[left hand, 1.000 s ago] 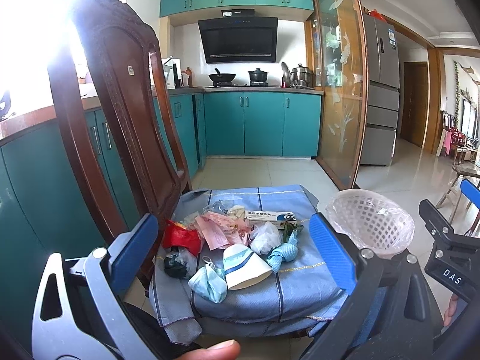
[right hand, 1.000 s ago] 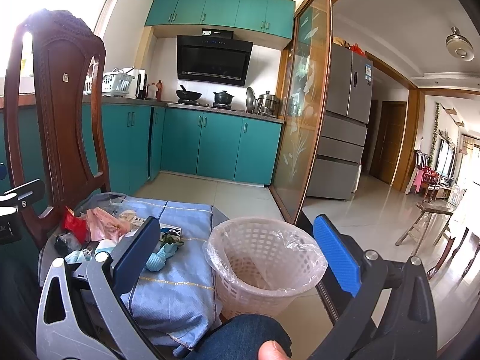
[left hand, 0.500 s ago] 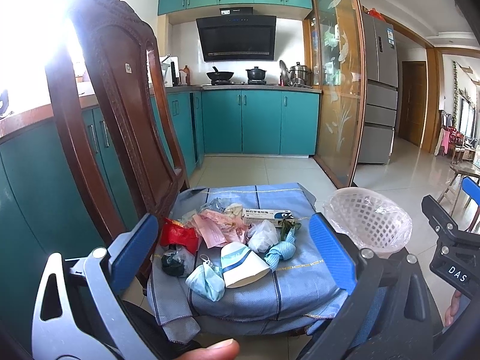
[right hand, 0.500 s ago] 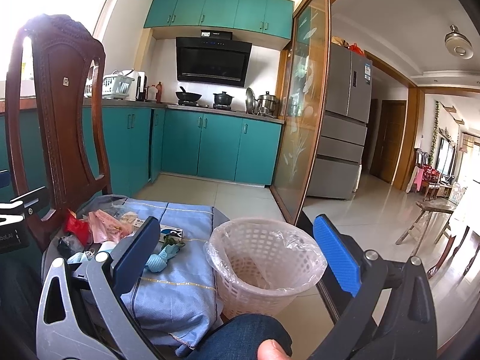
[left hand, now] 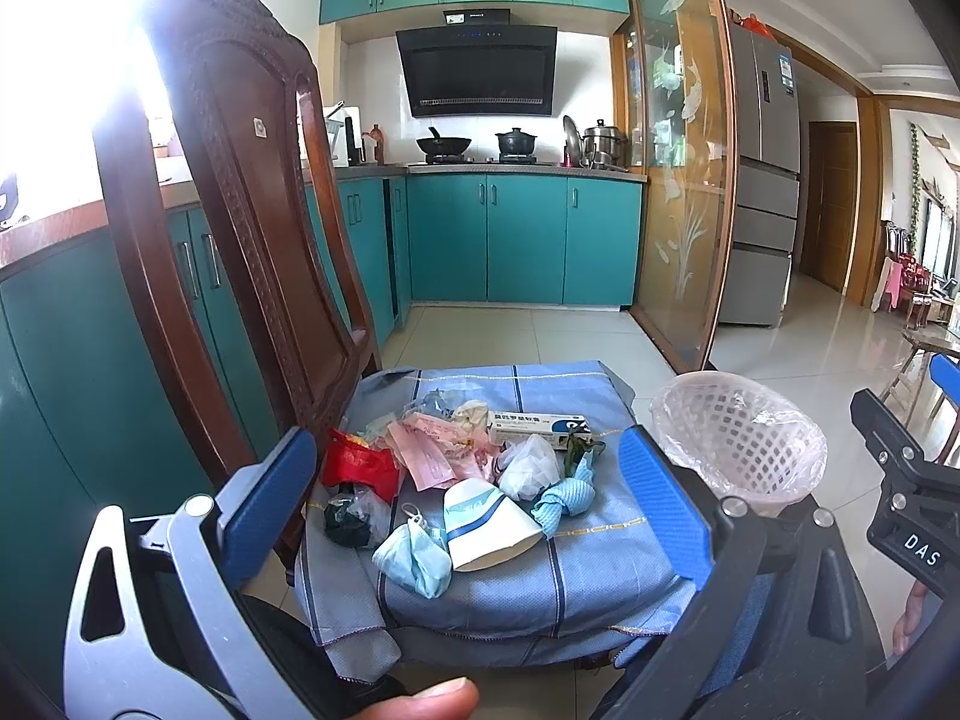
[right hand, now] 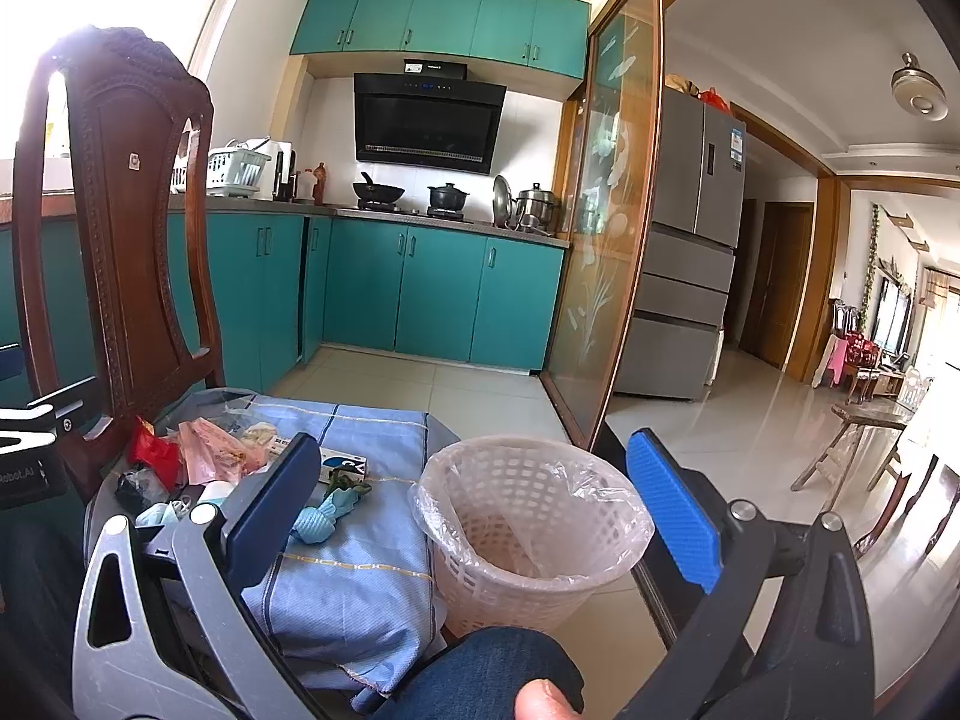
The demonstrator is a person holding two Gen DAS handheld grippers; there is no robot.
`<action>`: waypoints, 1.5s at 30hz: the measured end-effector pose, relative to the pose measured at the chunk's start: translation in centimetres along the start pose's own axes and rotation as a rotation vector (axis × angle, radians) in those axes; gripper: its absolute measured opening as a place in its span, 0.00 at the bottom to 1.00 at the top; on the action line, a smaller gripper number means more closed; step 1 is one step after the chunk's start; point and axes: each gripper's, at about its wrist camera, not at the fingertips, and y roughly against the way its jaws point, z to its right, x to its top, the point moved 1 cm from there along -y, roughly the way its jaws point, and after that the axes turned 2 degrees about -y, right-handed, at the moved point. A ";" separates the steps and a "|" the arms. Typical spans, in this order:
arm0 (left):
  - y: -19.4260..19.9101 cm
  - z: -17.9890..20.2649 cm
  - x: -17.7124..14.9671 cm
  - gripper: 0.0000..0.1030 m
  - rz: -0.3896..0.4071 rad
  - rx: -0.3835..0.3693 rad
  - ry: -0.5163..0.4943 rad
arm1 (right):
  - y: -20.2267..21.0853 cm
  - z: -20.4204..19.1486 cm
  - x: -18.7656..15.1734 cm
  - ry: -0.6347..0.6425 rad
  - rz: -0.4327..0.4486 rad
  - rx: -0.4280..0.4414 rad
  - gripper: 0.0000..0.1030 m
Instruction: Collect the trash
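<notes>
A loose heap of trash lies on the blue checked cloth (left hand: 540, 576) draped over the seat of the carved dark wooden chair (left hand: 240, 192): a squashed white paper cup (left hand: 486, 525), a crumpled pale blue face mask (left hand: 414, 558), a red foil wrapper (left hand: 360, 468) and a long white medicine box (left hand: 537, 423) among it. The white plastic mesh basket with a clear liner (right hand: 528, 528) stands on the floor just beside the seat, likely placed so each piece has a short carry. The left claw (left hand: 468, 516) hangs wide open and empty, framing the heap, and the right claw (right hand: 474, 516) is equally spread and empty over the basket, so no piece seems collected yet.

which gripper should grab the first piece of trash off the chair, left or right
Left. The left gripper is open and already frames the trash pile, with the crushed paper cup nearest. The right gripper is open too, but faces the lined basket beside the chair.
</notes>
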 end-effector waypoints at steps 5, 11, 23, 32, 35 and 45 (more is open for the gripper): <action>0.0 0.0 0.0 0.98 0.000 -0.001 0.001 | -0.1 0.0 0.0 0.000 -0.006 -0.004 0.97; -0.3 0.3 -0.4 0.98 -0.009 -0.007 -0.001 | -0.6 0.0 -0.3 0.010 -0.018 -0.014 0.97; -1.5 0.2 -0.4 0.98 -0.039 -0.010 0.002 | -1.3 -0.3 -0.5 0.018 -0.038 -0.017 0.97; -2.6 0.3 -0.9 0.98 -0.067 -0.019 0.007 | -2.0 -0.4 -0.8 0.017 -0.045 -0.018 0.97; -3.1 0.4 -1.0 0.98 -0.078 -0.017 0.002 | -2.1 -0.4 -0.9 0.017 -0.048 -0.011 0.97; -4.3 0.6 -1.6 0.98 -0.092 -0.015 -0.005 | -3.1 -0.7 -1.2 0.027 -0.069 -0.002 0.97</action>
